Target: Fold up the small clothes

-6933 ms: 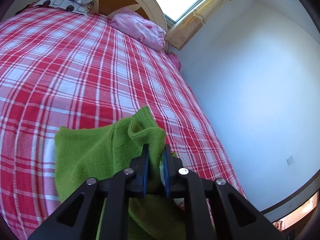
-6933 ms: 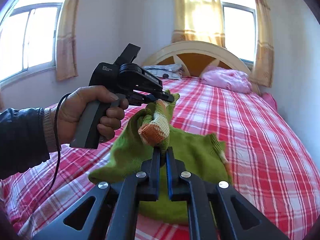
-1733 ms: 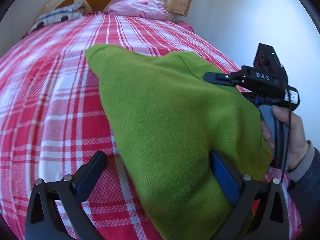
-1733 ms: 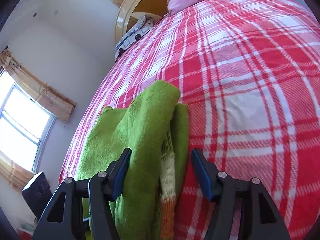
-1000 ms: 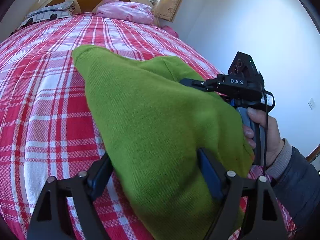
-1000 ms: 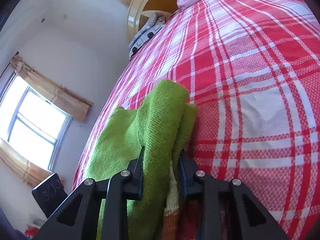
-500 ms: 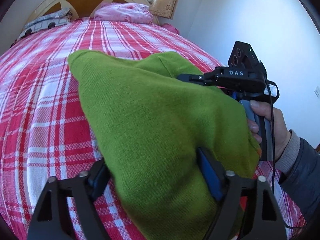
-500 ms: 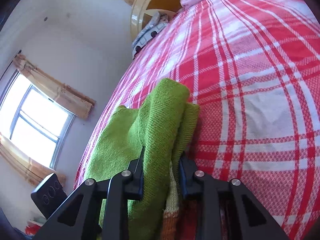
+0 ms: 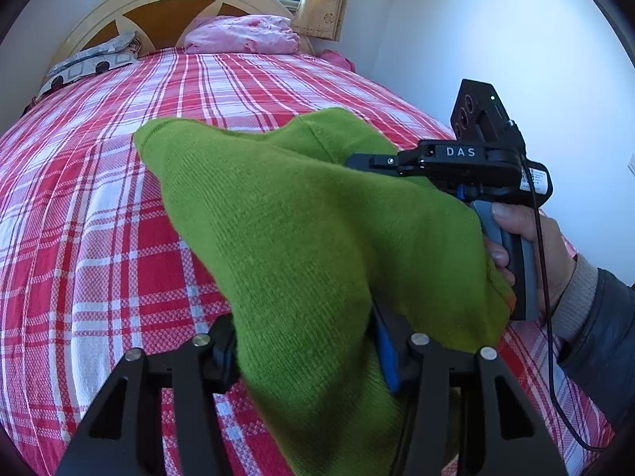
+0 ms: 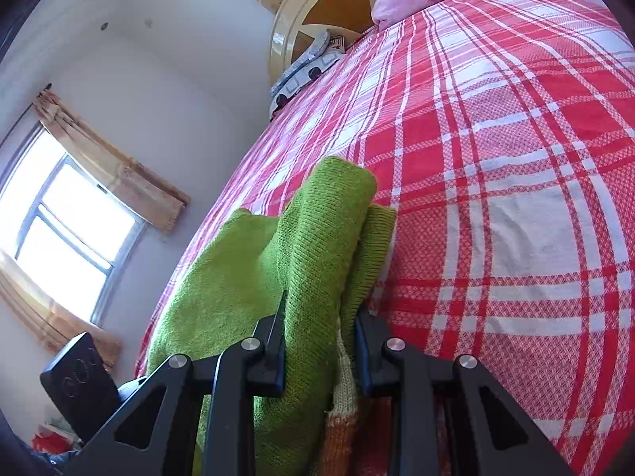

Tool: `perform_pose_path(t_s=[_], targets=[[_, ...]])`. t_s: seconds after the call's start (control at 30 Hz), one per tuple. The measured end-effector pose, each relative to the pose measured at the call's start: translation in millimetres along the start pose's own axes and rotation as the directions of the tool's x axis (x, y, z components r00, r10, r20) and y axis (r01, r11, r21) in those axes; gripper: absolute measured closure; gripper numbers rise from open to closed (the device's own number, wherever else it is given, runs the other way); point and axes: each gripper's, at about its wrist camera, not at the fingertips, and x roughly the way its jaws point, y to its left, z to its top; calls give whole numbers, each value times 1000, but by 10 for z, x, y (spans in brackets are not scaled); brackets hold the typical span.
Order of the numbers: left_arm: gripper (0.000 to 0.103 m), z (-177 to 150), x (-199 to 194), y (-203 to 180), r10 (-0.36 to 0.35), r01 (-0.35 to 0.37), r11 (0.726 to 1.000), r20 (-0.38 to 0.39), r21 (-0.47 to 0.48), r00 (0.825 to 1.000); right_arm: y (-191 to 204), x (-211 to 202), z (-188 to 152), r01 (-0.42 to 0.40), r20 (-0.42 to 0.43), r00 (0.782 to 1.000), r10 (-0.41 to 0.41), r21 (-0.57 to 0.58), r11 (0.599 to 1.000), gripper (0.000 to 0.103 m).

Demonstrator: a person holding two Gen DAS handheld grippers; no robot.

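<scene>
Clamping on the green sweater (image 9: 317,246), both tongs are holding it bunched above the bed (image 9: 99,206): left tongs (image 9: 305,341) are pinching a thick fold at its near end, right tongs (image 10: 319,341) are gripping its edge by the orange-and-white cuff (image 10: 341,408). Pink pillow (image 9: 242,33) is lying against the headboard (image 9: 170,4).

The left claw (image 9: 305,341) had black triangular arms with silver screws and blue pads. The right claw (image 9: 353,160) was black, marked "DAS", with a grey handle and thin black cable. The right hand (image 9: 532,246) showed bare skin, beige cuff, dark sleeve.
</scene>
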Motion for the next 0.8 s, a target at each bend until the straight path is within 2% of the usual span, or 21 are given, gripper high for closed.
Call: perform_pose_path(t_s=[0.33, 0.8], targets=[[57, 21, -82, 15, -1, 0, 1000, -28, -12, 1000, 201, -51, -84, 89, 7, 996, -88, -27, 996, 77], [61, -66, -385, -43, 10, -11, 1000, -44, -13, 999, 477, -234, -313, 28, 25, 999, -28, 15, 1000, 77]])
